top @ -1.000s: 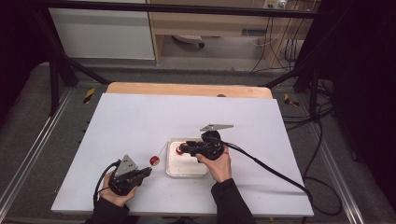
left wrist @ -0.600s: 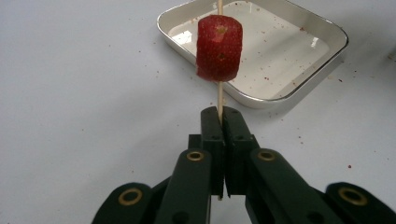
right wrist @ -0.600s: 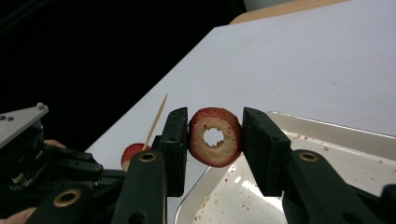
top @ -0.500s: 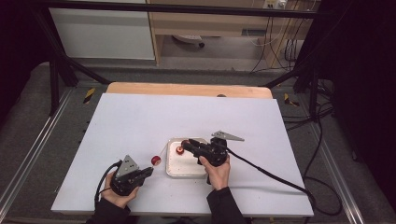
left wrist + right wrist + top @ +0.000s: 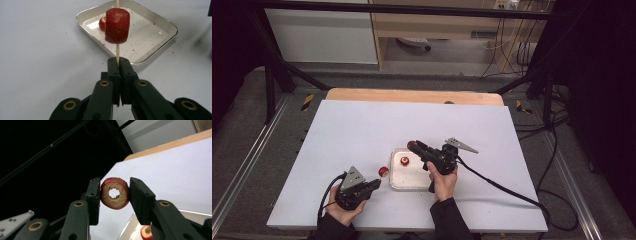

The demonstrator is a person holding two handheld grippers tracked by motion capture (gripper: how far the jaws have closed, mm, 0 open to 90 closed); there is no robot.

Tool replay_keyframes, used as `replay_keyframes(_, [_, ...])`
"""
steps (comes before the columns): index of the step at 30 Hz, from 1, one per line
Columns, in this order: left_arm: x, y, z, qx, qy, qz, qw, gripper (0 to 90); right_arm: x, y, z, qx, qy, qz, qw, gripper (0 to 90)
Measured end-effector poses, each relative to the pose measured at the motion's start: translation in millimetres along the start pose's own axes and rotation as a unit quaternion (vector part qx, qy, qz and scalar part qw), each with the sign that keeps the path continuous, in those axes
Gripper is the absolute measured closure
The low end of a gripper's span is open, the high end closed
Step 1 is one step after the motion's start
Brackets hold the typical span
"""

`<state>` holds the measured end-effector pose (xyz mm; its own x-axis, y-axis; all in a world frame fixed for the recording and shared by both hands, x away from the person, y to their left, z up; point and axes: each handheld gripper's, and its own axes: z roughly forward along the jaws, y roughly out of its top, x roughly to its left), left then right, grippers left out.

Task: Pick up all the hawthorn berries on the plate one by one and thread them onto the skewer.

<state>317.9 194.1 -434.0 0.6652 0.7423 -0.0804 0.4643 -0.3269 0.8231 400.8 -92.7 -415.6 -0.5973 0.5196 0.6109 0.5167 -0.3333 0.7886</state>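
I am clamping the skewer (image 5: 117, 53), upright at lower left with one strawberry (image 5: 117, 25) threaded, in my left gripper (image 5: 373, 184), while my right gripper (image 5: 413, 145), up-right over the tray (image 5: 398, 184), is pinching a holed slice (image 5: 114, 193) needing alignment above the tip.

No readable text (none anywhere)

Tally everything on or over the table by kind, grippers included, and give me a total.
Red strawberry pieces: 3, one on the skewer, one ring-shaped slice in the right gripper, one in the tray
Thin wooden skewers: 1
Shiny square metal trays: 1
Black two-jaw grippers: 2, left gripper, right gripper
Total: 7
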Motion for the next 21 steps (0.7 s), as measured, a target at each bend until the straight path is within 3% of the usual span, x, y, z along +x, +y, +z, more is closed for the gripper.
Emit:
replay_keyframes(11, [-14.6, 10.4, 8.7, -0.014, -0.006, -0.022, 0.9996, 88.3, 0.3, 2.0, 0.9, -0.050, 0.003, 0.004, 0.9987, 62.5])
replay_keyframes(21, [-24.9, 24.7, 17.8, -0.014, -0.010, -0.017, 0.9997, 88.3, 0.0, 3.3, 1.0, -0.064, 0.008, 0.003, 0.9979, 62.5])
